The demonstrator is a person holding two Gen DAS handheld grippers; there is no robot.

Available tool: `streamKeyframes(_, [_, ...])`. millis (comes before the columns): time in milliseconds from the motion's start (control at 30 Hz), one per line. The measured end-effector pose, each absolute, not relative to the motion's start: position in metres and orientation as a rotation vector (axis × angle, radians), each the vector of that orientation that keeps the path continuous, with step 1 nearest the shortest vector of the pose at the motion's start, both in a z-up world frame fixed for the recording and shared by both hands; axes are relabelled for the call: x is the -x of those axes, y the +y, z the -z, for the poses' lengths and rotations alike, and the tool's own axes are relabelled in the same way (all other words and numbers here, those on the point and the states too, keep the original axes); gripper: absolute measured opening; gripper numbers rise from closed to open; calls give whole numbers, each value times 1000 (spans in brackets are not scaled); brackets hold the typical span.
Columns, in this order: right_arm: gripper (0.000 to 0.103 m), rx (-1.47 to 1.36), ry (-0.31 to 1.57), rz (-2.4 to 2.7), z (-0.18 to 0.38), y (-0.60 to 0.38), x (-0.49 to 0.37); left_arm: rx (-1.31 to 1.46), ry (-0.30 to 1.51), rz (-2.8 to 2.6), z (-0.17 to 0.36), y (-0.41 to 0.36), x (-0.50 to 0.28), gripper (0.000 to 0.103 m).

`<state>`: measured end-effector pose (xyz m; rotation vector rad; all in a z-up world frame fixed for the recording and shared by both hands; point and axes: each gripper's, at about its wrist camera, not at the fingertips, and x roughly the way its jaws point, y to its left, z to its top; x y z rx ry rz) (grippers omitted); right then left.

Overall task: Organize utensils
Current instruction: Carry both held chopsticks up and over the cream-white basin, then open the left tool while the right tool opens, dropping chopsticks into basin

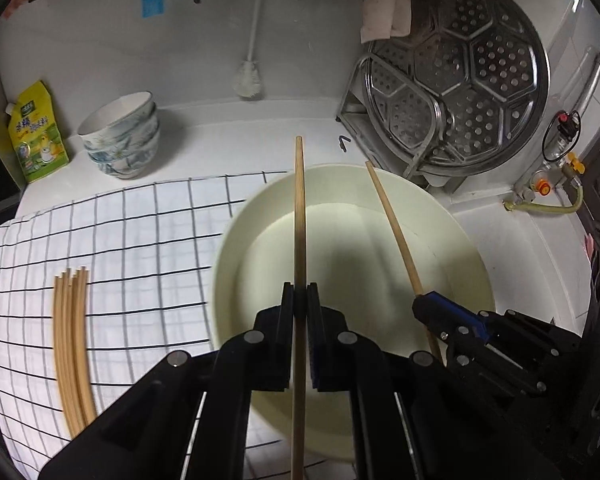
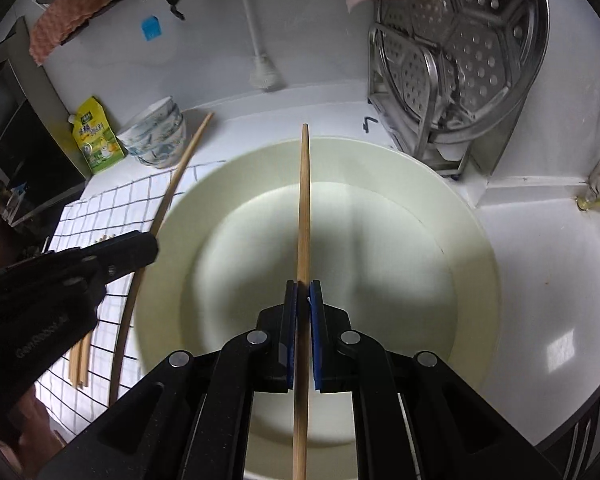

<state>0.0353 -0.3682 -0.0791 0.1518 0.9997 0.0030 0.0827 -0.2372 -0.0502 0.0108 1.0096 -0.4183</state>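
Spare chopsticks [image 1: 71, 348] lie at 9 o'clock on the checked cloth [image 1: 140, 232]; left hand-held gripper [image 1: 300, 300] clamps one chopstick [image 1: 299, 216] pointing toward 12 over the pale basin [image 1: 452, 248]; right hand-held gripper [image 2: 303, 296] grips another chopstick [image 2: 303, 200] likewise.

Lighting bright, even, overhead; white counter [image 2: 540, 280] shows a soft square glare patch at right. Grey shadows of the grippers fall inside the pale basin [image 1: 452, 248]. Basin rim and checked cloth [image 1: 120, 232] edges smeared by motion blur. Strong fisheye bending; black vignette in corners. Perforated steel tray [image 1: 480, 80] carries small specular highlights.
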Motion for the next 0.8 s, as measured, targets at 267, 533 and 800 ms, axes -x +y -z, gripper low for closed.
streamKeyframes(267, [6, -177, 1063, -16, 113, -388, -46, -35, 1063, 384, 85, -267, -91, 7])
streamKeyframes(533, [6, -204, 1092, -22, 130, -403, -51, -55, 1104, 362, 105, -279, -98, 7])
streamKeyframes(800, [13, -212, 1067, 4, 129, -412, -46, -73, 1120, 353, 107, -283, -96, 10])
